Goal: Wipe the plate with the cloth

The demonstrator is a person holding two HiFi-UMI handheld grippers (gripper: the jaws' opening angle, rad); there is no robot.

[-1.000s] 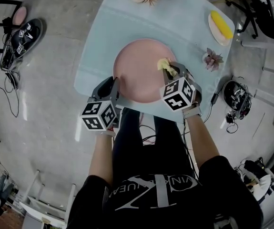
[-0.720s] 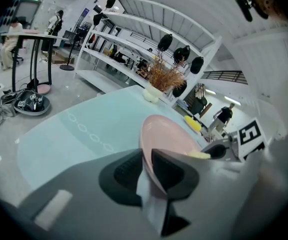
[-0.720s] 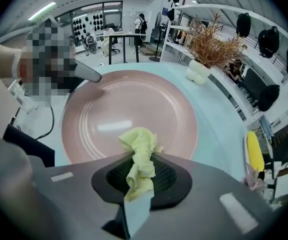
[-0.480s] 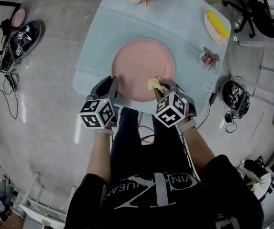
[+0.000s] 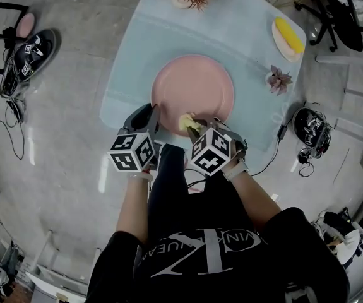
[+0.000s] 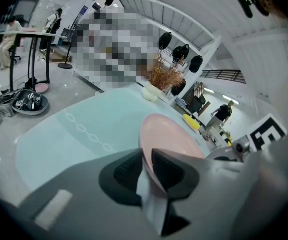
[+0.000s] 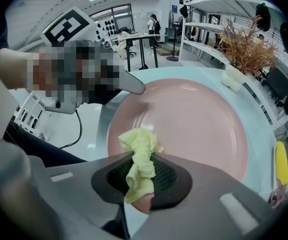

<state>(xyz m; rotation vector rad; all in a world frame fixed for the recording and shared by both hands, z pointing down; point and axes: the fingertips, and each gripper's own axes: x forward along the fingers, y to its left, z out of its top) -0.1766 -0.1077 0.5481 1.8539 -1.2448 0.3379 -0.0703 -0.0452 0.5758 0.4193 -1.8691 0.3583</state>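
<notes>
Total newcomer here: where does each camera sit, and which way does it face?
Head view: on the person's head, facing steeply down at the table and pink plate; shows forearms, torso, left gripper, right gripper.
Left gripper view: on the left gripper, facing along its jaws, shut on the plate's rim, toward the dried plant.
Right gripper view: on the right gripper, facing along its jaws, which hold the yellow cloth over the plate; left gripper at left.
Shared: all show the plate.
</notes>
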